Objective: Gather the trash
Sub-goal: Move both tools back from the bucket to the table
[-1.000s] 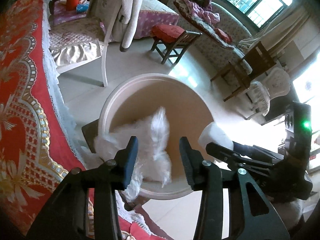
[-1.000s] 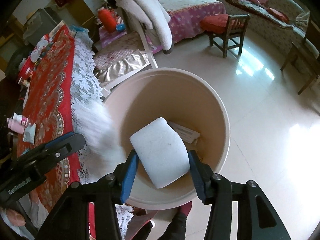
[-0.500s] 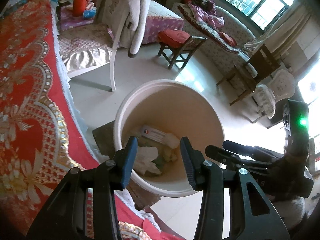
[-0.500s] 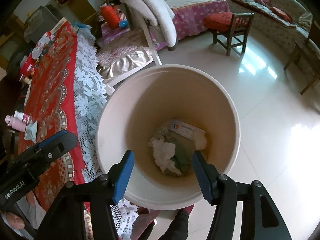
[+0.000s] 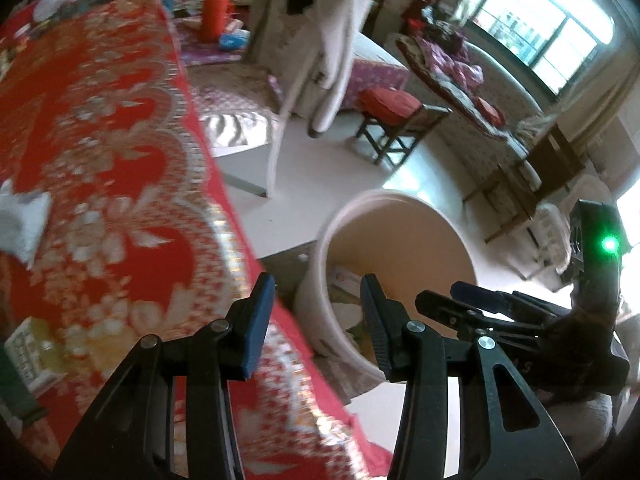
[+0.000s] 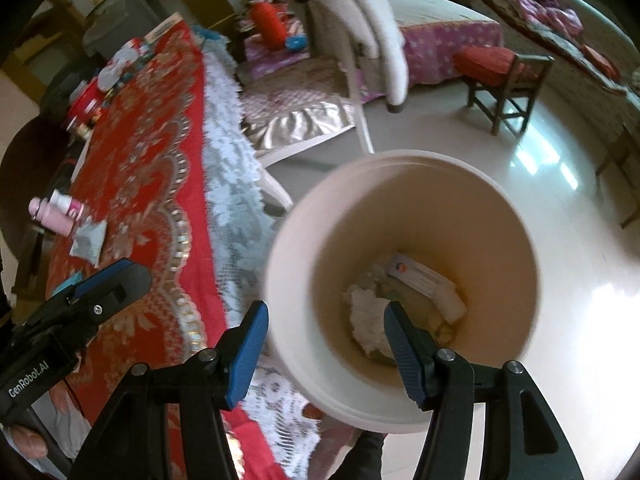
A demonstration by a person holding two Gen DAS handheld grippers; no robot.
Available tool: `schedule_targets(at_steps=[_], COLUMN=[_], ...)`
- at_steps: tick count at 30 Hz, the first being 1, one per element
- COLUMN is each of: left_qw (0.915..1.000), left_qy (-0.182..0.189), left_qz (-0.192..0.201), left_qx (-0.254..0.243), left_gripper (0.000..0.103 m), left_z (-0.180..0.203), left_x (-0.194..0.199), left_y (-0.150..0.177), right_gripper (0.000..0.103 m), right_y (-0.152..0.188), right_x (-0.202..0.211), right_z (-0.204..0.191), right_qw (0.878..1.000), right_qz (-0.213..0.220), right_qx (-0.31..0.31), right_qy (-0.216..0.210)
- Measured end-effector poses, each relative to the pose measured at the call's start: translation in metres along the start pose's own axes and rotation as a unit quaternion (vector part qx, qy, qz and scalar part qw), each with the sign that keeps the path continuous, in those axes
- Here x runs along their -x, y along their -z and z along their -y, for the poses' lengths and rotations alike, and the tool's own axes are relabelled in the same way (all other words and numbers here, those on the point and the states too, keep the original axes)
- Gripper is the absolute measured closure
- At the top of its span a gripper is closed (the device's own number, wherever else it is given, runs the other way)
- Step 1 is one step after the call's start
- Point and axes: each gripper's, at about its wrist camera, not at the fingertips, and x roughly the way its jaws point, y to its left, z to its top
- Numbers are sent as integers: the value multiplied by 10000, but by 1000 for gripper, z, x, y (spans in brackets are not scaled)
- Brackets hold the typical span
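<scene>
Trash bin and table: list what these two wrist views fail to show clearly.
- Bin bottom, right wrist view: the right gripper finger covers part of the crumpled white trash.
- Bin contents, left wrist view: mostly hidden by the bin wall and the left gripper.
- White scrap on the red tablecloth, left wrist view: cut by the edge, blurred.
- Labels on the pink bottle, right wrist view: too small.

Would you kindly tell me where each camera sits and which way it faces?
Left wrist: on the left hand-held gripper, open, facing the red tablecloth edge and bin; the right hand-held gripper shows alongside.
Right wrist: on the right hand-held gripper, open, looking down into the bin; the left hand-held gripper shows.
Shared: bin, tablecloth, red-cushioned stool.
</scene>
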Motion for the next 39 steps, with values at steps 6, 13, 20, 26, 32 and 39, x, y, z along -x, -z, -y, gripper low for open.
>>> schedule_targets(at_steps=[6,13,20,26,32,39], left_qw=[9982,9911,9776,9613,9497,9417], left_qy=[-311,-695,-1142,-1576,-1719,-1748], left_qz=[192,407,582,673,630,687], left_qx=[477,1062,1671,2156,2543,2792], left_gripper=[60,60,60,60,60,60], left_z=[-50,-115,-176,-228,-269,-297], left_x=[31,73,118,156,173,192], left_y=[7,21,51,81,101,109], right_gripper=[45,45,45,45,45,44], right_y=[-9,-11,-2,9,28,44], right_x=[-13,-33,-54,-63,-71,-89], right_z=[-52,-124,-195,-250,-300,-349], right_qw=[9985,9910,9779,9631,9451,9310], right_qz=[-72,-260,-505,-667,-812,-1043], right_qx=[486,1173,1810,2261,2711,2983], right_qy=[-248,-596,-912,-1300,-1636,-1828])
